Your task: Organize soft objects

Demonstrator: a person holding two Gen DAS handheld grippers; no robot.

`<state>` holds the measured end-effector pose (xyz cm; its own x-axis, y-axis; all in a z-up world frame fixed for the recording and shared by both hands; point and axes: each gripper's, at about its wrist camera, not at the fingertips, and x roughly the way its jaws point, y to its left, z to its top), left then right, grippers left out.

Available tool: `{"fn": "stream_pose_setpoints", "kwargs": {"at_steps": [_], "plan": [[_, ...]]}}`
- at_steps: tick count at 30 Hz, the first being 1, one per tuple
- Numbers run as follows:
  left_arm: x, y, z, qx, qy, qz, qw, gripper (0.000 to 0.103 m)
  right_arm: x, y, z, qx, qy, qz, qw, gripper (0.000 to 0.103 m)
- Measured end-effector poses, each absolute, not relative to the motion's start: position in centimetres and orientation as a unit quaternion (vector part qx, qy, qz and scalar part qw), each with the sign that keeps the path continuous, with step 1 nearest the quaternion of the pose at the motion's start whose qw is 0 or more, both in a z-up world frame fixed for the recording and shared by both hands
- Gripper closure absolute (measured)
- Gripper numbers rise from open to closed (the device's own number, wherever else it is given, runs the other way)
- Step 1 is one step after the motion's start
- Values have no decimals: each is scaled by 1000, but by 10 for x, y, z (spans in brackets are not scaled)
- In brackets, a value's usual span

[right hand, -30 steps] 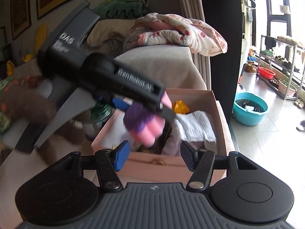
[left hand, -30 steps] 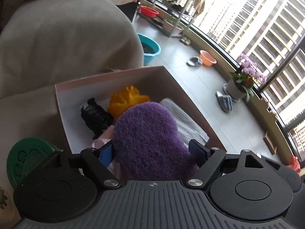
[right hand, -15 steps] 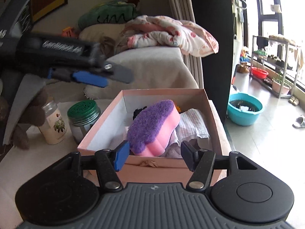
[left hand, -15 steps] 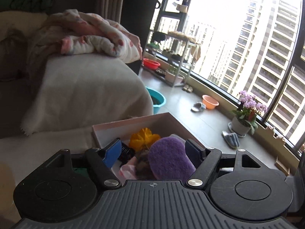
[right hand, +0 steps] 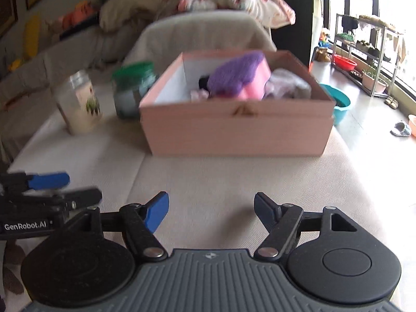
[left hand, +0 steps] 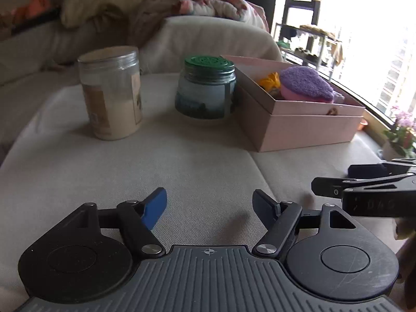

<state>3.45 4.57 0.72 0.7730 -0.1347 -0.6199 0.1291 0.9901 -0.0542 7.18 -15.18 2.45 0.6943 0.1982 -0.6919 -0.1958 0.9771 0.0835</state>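
Left gripper (left hand: 209, 209) released the sponge (left hand: 306, 84) into the box (left hand: 306, 127), withdrew.

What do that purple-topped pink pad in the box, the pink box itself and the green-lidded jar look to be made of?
Purple-and-pink pad: looks like soft foam under a fuzzy, felt-like purple scouring layer; the top is fibrous and matte.
Pink box: probably cardboard or thin wood, with flat matte walls and sharp edges.
Green-lidded jar: seemingly glass, see-through and shiny; the lid looks like moulded plastic with small holes.

Each black plastic left gripper (left hand: 209, 206) and right gripper (right hand: 211, 210) had blue finger pads (right hand: 156, 213), silver screws, a ribbed grey base and white "GenRobot.AI" lettering.
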Motion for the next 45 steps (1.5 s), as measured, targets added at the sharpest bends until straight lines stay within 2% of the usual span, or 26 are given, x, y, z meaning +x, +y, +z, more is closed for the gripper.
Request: {"fn": "stream_pose_setpoints", "kwargs": {"at_steps": [1, 4, 6, 8, 21, 45], "plan": [[34, 40, 5, 6, 323, -58, 945, 24, 73, -147, 23, -12, 378, 99, 920, 26], [35, 31, 3, 25, 319, -35, 947, 22, 77, -150, 19, -6, 380, 76, 922, 9], [37, 33, 3, 12, 318, -30, 947, 22, 80, -156, 18, 6, 384, 65, 921, 8], [38, 30, 3, 16, 319, -23, 947, 22, 84, -157, 16, 1, 391, 51, 919, 0], [39, 26, 3, 16, 320, -8, 947, 20, 79, -158, 8, 1, 352, 59, 934, 0], [38, 26, 3, 16, 320, -9, 947, 20, 79, -158, 9, 3, 352, 56, 934, 0]]}}
